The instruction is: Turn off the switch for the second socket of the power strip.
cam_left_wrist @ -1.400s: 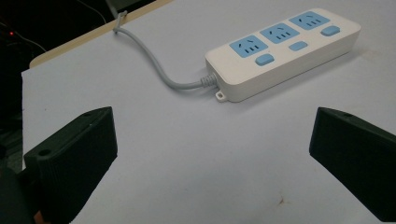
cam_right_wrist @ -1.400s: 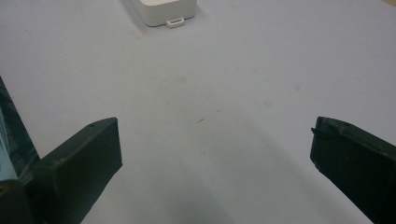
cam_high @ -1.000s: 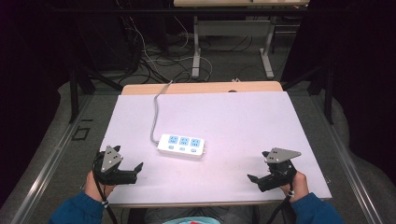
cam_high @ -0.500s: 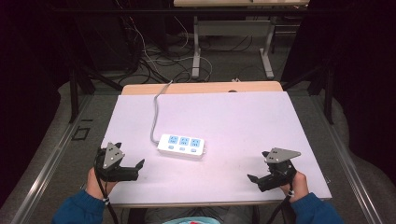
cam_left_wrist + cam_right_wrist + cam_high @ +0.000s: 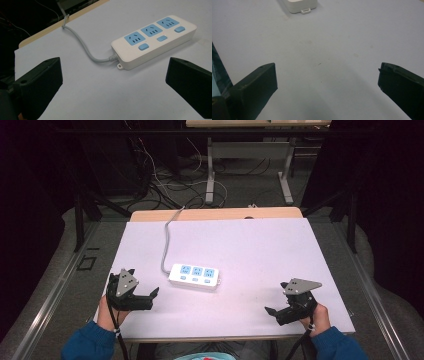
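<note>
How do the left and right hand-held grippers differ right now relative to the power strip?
The left hand-held gripper sits close to the power strip, just off its cable end; the right hand-held gripper is farther away, near the table's front right corner. In the left gripper view the whole power strip lies between the jaws; in the right gripper view just one end of it shows at the top edge. Both are open and hold nothing.

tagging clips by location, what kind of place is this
Probably a lab or workshop recording bay, not a home: a plain white table with one power strip, dark curtains around it, and loose cables on the floor by another desk's legs.
</note>
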Demonstrator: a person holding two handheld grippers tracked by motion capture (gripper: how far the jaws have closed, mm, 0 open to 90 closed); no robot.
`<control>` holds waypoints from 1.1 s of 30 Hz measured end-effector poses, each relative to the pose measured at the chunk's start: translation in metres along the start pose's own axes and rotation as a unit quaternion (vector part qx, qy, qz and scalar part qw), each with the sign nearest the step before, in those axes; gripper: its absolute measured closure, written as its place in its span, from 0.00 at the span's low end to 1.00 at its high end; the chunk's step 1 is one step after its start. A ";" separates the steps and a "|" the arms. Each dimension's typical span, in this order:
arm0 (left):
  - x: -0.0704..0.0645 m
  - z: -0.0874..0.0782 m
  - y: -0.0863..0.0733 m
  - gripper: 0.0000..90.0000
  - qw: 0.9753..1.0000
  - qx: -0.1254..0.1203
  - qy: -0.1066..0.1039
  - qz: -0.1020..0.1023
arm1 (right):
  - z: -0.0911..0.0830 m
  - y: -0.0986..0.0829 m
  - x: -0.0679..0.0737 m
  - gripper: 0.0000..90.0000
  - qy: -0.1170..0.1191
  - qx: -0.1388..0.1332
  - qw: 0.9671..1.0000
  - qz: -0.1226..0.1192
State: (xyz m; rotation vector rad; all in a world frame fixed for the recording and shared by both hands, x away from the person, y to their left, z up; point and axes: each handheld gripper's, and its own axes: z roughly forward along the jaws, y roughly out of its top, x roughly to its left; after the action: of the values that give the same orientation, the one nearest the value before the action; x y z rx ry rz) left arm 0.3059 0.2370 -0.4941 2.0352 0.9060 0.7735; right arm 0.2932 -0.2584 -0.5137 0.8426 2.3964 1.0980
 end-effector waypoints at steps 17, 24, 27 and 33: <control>-0.001 0.008 0.011 0.01 1.000 -0.008 -0.003 0.006 | 0.001 0.000 0.000 0.02 -0.001 -0.001 1.000 -0.001; -0.003 0.013 0.014 0.01 1.000 -0.009 -0.005 0.011 | 0.001 0.000 0.000 0.02 -0.001 -0.001 1.000 -0.001; -0.004 0.015 0.016 0.01 1.000 -0.008 -0.007 0.013 | 0.001 0.000 0.000 0.02 -0.001 -0.001 1.000 -0.001; -0.005 0.019 0.019 0.01 1.000 -0.008 -0.011 0.014 | 0.001 0.000 0.000 0.02 -0.001 -0.001 1.000 0.000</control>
State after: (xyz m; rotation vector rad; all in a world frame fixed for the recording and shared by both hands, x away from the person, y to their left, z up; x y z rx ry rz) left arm 0.3238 0.2165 -0.4899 2.0423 0.8575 0.7709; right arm 0.2935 -0.2578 -0.5143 0.8417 2.3926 1.0983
